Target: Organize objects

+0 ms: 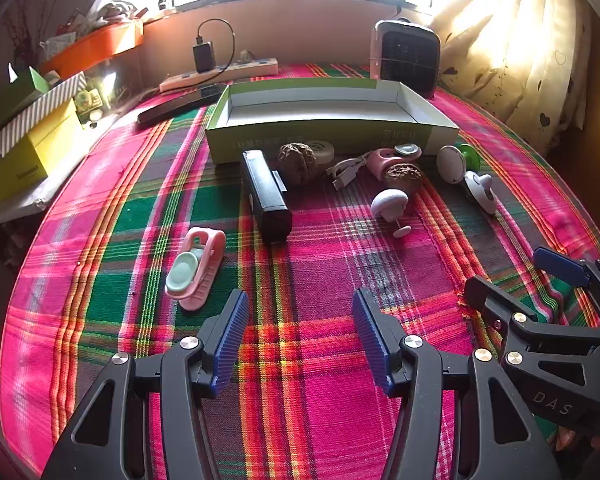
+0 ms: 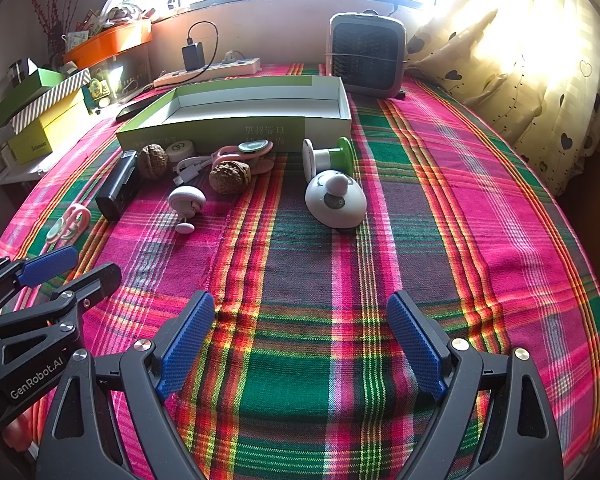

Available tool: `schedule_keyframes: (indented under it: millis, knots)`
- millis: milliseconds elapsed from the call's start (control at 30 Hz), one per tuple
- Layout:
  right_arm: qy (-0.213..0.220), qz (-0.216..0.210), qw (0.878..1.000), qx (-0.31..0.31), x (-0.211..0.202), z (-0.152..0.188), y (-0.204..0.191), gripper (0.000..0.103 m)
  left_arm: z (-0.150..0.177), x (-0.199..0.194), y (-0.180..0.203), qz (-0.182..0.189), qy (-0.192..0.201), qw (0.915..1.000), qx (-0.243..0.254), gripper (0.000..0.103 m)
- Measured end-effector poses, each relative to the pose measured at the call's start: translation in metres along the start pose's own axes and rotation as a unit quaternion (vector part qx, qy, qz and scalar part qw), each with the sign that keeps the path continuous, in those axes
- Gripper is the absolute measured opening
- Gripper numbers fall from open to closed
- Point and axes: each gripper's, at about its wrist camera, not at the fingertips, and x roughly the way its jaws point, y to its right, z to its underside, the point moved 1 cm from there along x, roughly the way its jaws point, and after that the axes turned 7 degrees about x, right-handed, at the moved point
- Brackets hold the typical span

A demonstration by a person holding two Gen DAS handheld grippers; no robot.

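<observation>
An empty green-and-white box (image 1: 328,120) sits open across the upper middle of the left wrist view, its mouth up and ready, apparently the place the loose items are meant to go. Strung along its near wall lie the things to be sorted: a black rectangular case (image 1: 266,196), two walnuts (image 1: 298,160), a white cable (image 1: 346,170), a pink mushroom-shaped piece (image 1: 389,203) and a white-and-green spool (image 1: 458,162). A pink-and-mint clip (image 1: 194,270) lies apart at left centre, nearest the left tool (image 1: 300,336). That tool hovers over the plaid cloth at the bottom of the frame, jaws spread wide with nothing between them. The right tool (image 2: 300,340), at the bottom of its own view, is likewise spread and empty, with a white dome-shaped gadget (image 2: 336,200) ahead of it at centre. Nothing has yet gone into the box. The walnuts, cable and a second pink clip (image 1: 388,156) touch or overlap, so picking one may disturb its neighbours. Behind the box, a power strip (image 1: 220,74) and a small heater (image 1: 406,58) line the table's far edge, clear of the work.
</observation>
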Motion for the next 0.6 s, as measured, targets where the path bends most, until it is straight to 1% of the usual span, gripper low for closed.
schedule_keyframes:
  millis: [600]
  knots:
    - [-0.001,-0.003,1.0,-0.002,-0.0011,0.0005,0.0008,0.088,-0.0004,-0.0004,-0.0002,0.006,-0.003,1.0,0.005,0.053]
